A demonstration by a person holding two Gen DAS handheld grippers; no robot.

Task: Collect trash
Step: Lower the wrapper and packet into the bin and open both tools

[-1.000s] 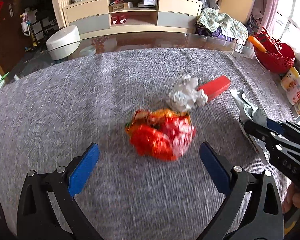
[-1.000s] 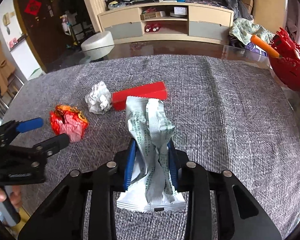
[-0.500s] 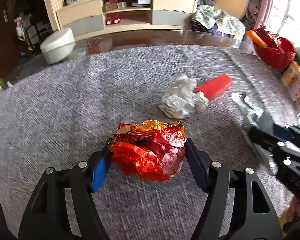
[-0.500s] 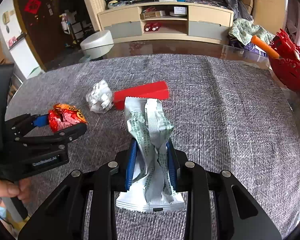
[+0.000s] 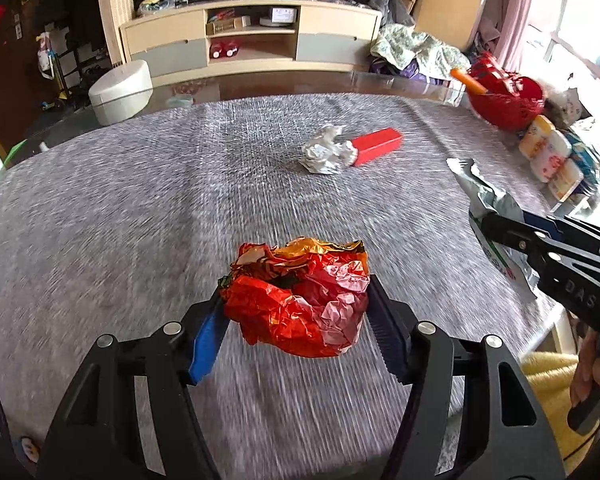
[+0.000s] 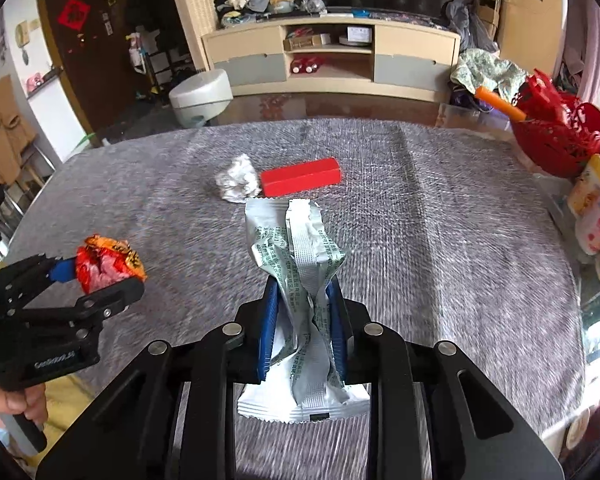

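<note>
A crumpled red-and-orange wrapper (image 5: 300,312) sits between the blue pads of my left gripper (image 5: 296,300). Its jaws are closing and press the wrapper from both sides, a little above the grey cloth (image 5: 140,200). The right wrist view shows that left gripper (image 6: 100,276) at the left with the wrapper (image 6: 104,264) in it. My right gripper (image 6: 302,288) is shut on a silver printed wrapper (image 6: 288,240) that sticks up between its pads, and its jaws squeeze tighter. In the left wrist view the right gripper (image 5: 496,220) is at the right edge with the silver wrapper (image 5: 476,188).
A crumpled foil ball (image 6: 238,180) lies against a red block (image 6: 300,178) mid-table. A red basket (image 6: 556,136) and several bottles (image 6: 596,208) stand along the right edge. A hand (image 6: 12,400) holds the left gripper's handle. A cabinet and white stool lie beyond the table.
My left gripper went from wide open to shut around the red-and-orange wrapper, then pulled back towards the table's near edge with it. The right gripper kept the silver wrapper and drew back too.
</note>
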